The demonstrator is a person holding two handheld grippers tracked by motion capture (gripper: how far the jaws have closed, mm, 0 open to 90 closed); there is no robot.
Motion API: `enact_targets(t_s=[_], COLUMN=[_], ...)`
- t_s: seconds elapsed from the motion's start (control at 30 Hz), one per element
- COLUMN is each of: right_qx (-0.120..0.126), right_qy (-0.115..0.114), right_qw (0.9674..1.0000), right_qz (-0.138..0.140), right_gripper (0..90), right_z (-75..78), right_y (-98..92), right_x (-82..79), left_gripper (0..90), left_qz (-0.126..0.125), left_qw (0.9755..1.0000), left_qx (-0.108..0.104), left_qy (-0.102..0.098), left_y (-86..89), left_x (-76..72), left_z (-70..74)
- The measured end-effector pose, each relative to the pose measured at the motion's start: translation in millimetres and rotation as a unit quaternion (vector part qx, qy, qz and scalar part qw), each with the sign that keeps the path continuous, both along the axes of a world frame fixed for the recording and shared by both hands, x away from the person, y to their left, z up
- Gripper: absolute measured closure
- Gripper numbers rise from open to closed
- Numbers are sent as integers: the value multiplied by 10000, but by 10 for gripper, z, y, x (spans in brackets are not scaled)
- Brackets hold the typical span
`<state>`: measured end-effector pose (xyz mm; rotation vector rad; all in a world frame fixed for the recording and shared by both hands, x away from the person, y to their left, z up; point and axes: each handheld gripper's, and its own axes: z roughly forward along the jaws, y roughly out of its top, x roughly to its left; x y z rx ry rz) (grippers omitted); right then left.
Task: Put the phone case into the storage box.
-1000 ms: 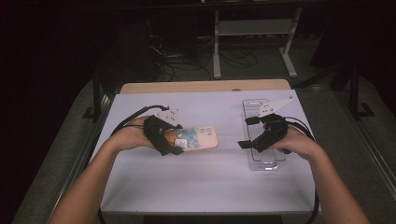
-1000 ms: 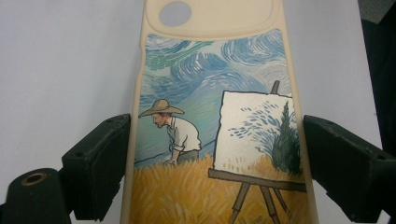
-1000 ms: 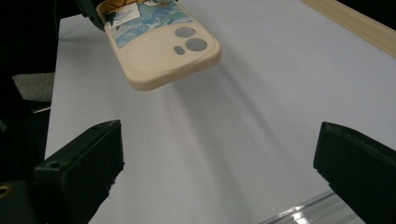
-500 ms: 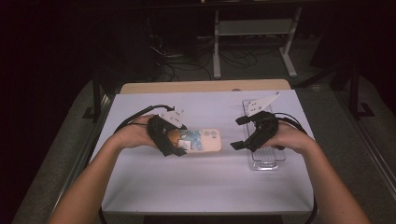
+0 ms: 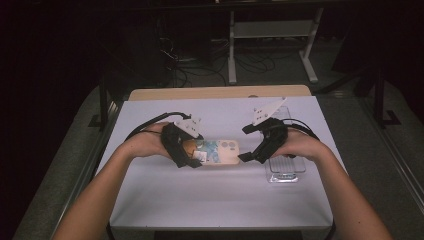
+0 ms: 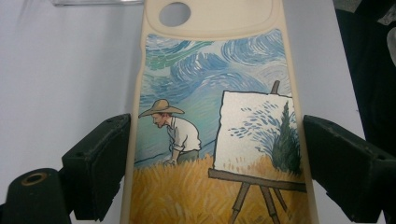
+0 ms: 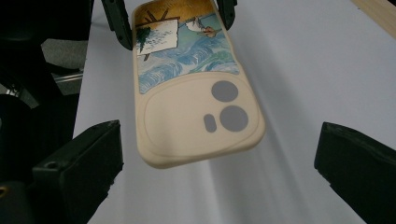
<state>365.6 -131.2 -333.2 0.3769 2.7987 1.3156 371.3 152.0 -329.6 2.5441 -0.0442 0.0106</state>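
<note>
Two black jaws of our left gripper (image 6: 212, 154) squeeze the long sides of a phone case (image 6: 219, 140), one jaw on each side, so that gripper is holding the case tight. The case is cream with a painted picture on it: a man in a straw hat, a blue swirly sky, yellow grass and a canvas on a stand. In the right gripper view we see the other end of the phone case (image 7: 196, 98), the plain cream end with the round camera holes, and it hangs a little above the white table (image 7: 303, 70) with a soft shadow under it. Our right gripper (image 7: 217, 161) has its jaws spread wide, one on each side of that cream end, and they do not touch it, so that gripper holds nothing. In the high view the phone case (image 5: 220, 151) sits between our two hands, near the middle of the table (image 5: 220, 200). Our left gripper (image 5: 192, 156) is at the picture end of the case, and our right gripper (image 5: 247, 156) is just beside the cream end. A clear plastic piece (image 5: 285, 172) lies flat on the table on the far side of our right hand from the case. Black cables loop from both grippers behind our hands. Past the table we see a wooden board (image 5: 215, 93) at the back edge, and the room behind is dark.
</note>
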Motion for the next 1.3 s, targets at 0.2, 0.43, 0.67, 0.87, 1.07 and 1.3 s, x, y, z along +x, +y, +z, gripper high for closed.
enact_targets(t_s=[0.2,0.43,0.67,0.87,1.07,1.3], right_qx=[-22,-38,-110,-143,-296,-300], right_qy=[-14,-15,-107,-201,-138,-319], right_qw=[9999,9998,9993,9986,9982,9969], right_qz=[104,186,342,473,498,648], right_gripper=[6,6,6,6,2,2], right_z=[-4,13,24,28,-3,-29], right_y=[61,169,255,356,436,506], right_x=[5,-24,-22,-20,-35,-14], left_gripper=[112,112,112,112,112,112], left_qz=[-91,-101,-168,-301,-261,-265], left_qw=[10000,9999,9998,9995,9997,9996], left_qx=[-5,-27,-46,49,-21,-49], left_qy=[18,40,15,-59,-25,-53], left_y=[-39,-93,-127,-156,-179,-195], left_x=[-7,-20,-26,-13,-26,-26], left_z=[-3,14,48,69,74,86])
